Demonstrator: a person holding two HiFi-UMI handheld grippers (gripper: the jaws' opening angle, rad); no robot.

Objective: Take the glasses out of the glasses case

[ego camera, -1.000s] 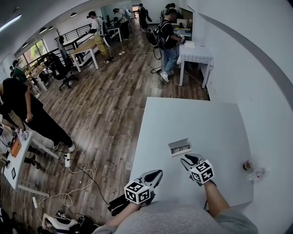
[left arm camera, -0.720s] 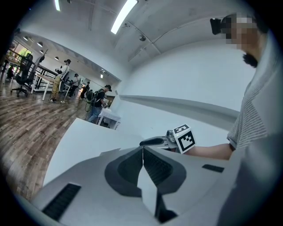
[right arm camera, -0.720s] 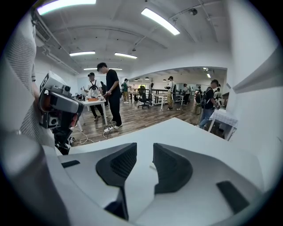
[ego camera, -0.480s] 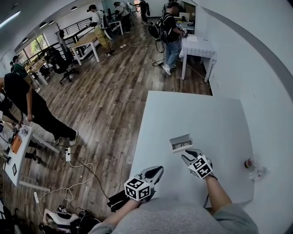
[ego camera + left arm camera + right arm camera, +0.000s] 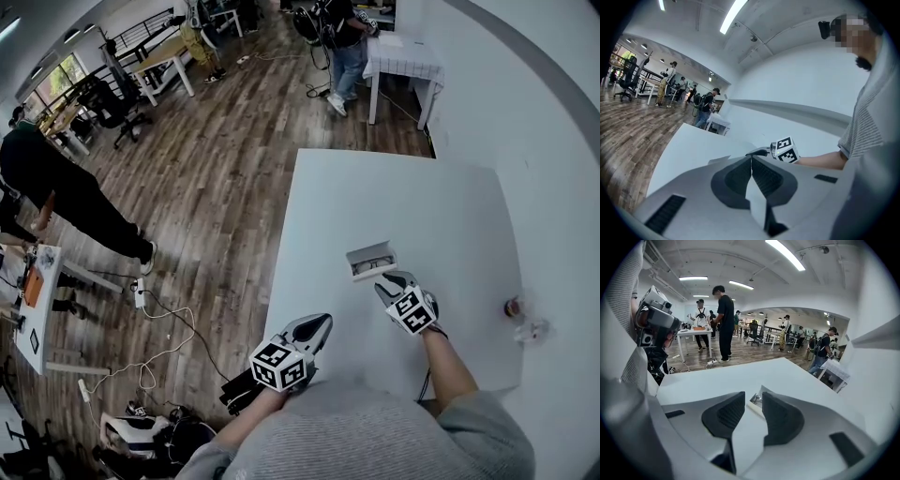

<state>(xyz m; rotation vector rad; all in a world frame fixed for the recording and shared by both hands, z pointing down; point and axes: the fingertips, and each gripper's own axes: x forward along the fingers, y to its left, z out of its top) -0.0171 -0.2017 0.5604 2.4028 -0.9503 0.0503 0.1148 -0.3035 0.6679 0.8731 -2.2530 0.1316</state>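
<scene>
Since the glasses (image 5: 756,397) look thin and easy to break, pinch the frame softly; right gripper (image 5: 386,279) jaws apart, left gripper (image 5: 322,322) jaws together.

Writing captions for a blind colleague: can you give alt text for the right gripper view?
The right gripper, its jaws apart, points at an open glasses case lying just ahead on a white table. Beyond the table, several people stand around desks in a wood-floored office.
</scene>
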